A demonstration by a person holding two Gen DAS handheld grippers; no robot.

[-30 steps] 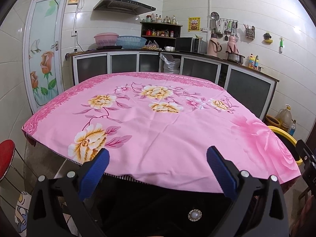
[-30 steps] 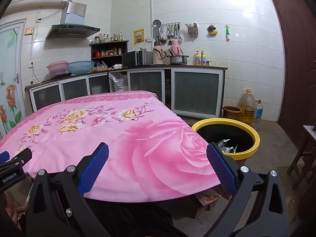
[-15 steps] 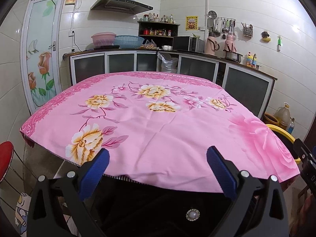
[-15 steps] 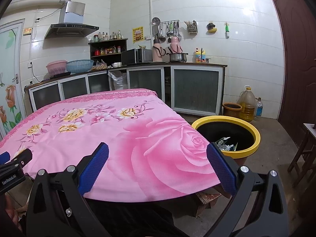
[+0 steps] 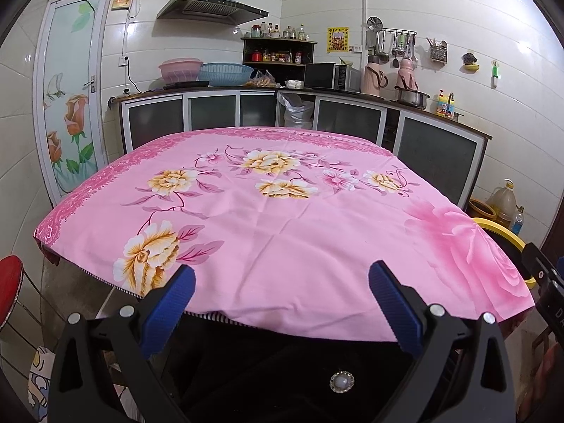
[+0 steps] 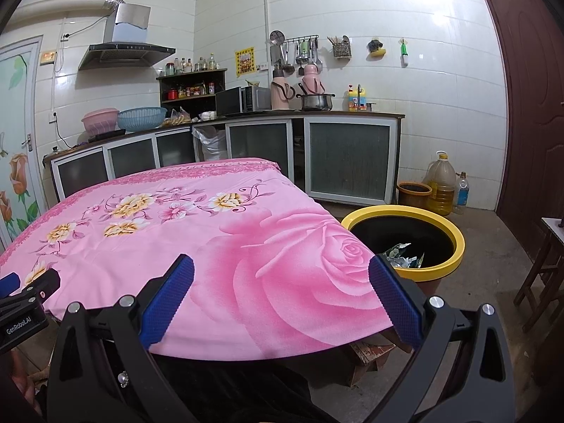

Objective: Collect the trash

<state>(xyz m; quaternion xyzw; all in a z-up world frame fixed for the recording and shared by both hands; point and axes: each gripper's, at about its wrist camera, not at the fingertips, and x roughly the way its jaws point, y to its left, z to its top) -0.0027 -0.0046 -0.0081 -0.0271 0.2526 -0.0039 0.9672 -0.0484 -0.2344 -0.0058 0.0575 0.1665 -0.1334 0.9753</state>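
A: Hovering at the desk's (image 5: 282, 232) near edge: left gripper (image 5: 282, 289) and right gripper (image 6: 282, 282), jaws released, nothing held.

B: Trash (image 6: 403, 257)?

A: Inside yellow-rimmed bin (image 6: 454, 243), on floor right of the desk.

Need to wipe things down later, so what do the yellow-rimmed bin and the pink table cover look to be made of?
Yellow-rimmed bin: probably plastic, smooth, evenly coloured rim with a dull sheen.
Pink table cover: looks like woven fabric, matte, printed with flowers, creased and draping softly over the edge.

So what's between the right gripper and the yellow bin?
In the right wrist view, only the corner of the pink cloth lies between the right gripper and the bin.
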